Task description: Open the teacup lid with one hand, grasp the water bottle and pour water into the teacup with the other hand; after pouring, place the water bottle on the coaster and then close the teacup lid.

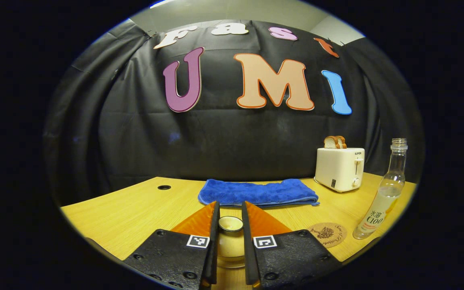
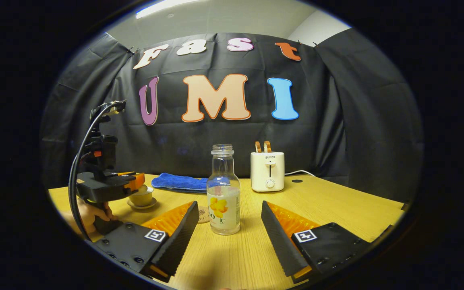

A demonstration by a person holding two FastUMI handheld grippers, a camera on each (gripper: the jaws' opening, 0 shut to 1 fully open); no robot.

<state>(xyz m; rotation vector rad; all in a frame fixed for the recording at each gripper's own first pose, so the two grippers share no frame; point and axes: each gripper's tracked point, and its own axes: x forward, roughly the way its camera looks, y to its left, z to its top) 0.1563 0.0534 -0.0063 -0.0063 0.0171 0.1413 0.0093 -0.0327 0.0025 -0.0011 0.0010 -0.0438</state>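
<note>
Teacup (image 1: 230,241) — lid knob (image 1: 230,224) pinched between left gripper (image 1: 230,217) fingers. Right gripper (image 2: 230,219) spread wide, bottle (image 2: 223,193) standing between its fingers — untouched, beside coaster (image 1: 328,235).

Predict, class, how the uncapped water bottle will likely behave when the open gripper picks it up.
The water bottle looks like clear glass, so probably slippery and breakable if dropped. It stands tall and narrow, about half full, so a high or off-centre squeeze from the right gripper might tip it. With no cap on its neck, any tilt could spill water.
</note>
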